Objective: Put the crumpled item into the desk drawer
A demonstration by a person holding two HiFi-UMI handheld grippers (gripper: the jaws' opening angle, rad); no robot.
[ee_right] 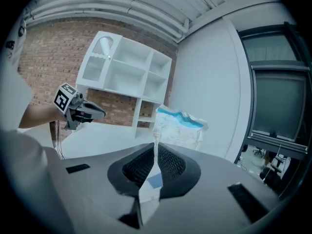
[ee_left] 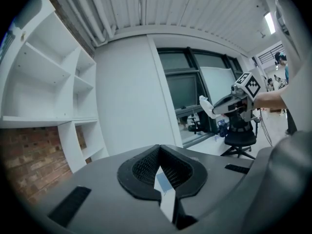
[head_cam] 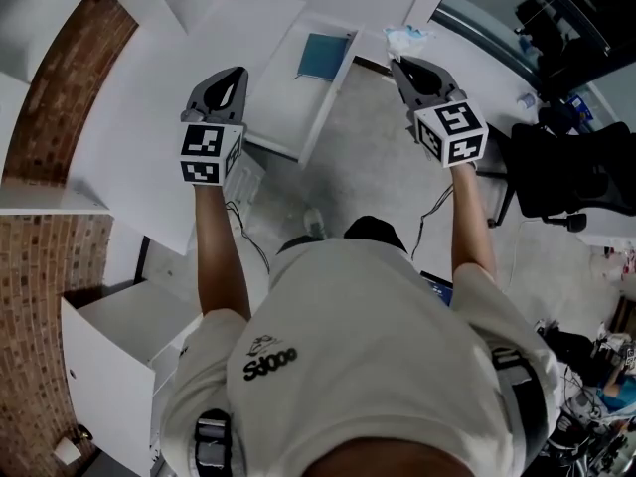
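Observation:
The crumpled item [head_cam: 407, 38], a white wrapper with a blue edge, sticks out past the tips of my right gripper [head_cam: 397, 64], which is shut on it above the floor to the right of the desk. In the right gripper view the crumpled item [ee_right: 178, 126] stands up from the closed jaws of the right gripper [ee_right: 155, 146]. The white desk drawer [head_cam: 286, 109] is pulled out, with a blue flat thing [head_cam: 323, 56] lying inside. My left gripper [head_cam: 238, 72] hovers at the drawer's left, shut and empty, as the left gripper [ee_left: 159, 148] also shows in its own view.
A black office chair [head_cam: 566, 172] stands at the right. White shelves [ee_right: 126, 72] hang on a brick wall [head_cam: 60, 87]. An open white cabinet [head_cam: 109, 351] is at the lower left. Cables [head_cam: 243, 229] trail on the grey floor under me.

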